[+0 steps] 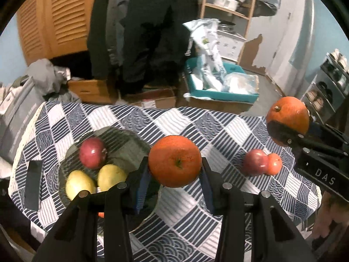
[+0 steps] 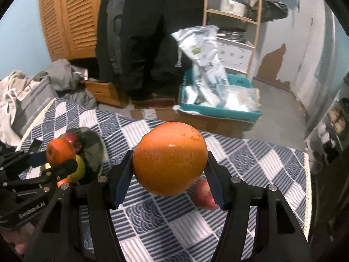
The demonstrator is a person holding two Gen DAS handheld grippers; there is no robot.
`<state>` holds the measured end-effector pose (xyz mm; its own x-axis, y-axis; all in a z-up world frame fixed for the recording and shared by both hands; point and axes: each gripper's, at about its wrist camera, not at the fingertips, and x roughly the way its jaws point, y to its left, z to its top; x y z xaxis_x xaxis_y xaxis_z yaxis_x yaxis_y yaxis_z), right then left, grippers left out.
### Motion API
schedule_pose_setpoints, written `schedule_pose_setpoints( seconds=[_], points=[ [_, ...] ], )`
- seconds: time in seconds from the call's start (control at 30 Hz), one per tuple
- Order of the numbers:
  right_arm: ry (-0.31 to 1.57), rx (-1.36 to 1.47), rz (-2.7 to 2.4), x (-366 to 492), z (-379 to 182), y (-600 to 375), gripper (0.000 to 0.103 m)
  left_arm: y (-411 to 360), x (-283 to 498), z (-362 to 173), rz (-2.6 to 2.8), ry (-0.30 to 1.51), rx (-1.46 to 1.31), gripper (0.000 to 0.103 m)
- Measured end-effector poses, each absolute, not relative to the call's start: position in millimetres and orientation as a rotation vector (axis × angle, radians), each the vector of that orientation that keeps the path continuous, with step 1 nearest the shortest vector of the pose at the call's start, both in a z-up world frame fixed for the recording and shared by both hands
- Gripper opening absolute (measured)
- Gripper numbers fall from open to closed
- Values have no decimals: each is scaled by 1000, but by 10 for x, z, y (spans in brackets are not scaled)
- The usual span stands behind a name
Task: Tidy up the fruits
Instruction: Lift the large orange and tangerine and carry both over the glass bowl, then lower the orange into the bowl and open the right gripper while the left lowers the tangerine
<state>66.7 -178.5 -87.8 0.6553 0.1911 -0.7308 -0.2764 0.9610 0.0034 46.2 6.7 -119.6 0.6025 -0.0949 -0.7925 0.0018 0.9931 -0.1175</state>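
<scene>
Left hand-held gripper clamps an orange w/ pads on its sides, carried clear above bench near bowl; right hand-held gripper likewise grips 2nd orange, further right.

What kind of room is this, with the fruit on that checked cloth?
Probably a lived-in home, a kitchen or storage corner. A wooden shelf rack holding metal pots, orange louvred wooden cupboard doors and dark coats hanging beside them all suggest it.
</scene>
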Motion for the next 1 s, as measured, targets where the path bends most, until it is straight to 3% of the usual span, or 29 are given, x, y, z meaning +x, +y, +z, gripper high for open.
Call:
schedule_pose_setpoints(
  seconds=[0.57, 1.0],
  points=[
    [844, -168, 376, 911, -1044, -978, 63, 830, 458, -1369, 69, 944, -187, 44],
    [916, -193, 469, 1122, -1406, -456, 63, 1191, 532, -1830, 151, 1056, -216, 44]
  ],
)
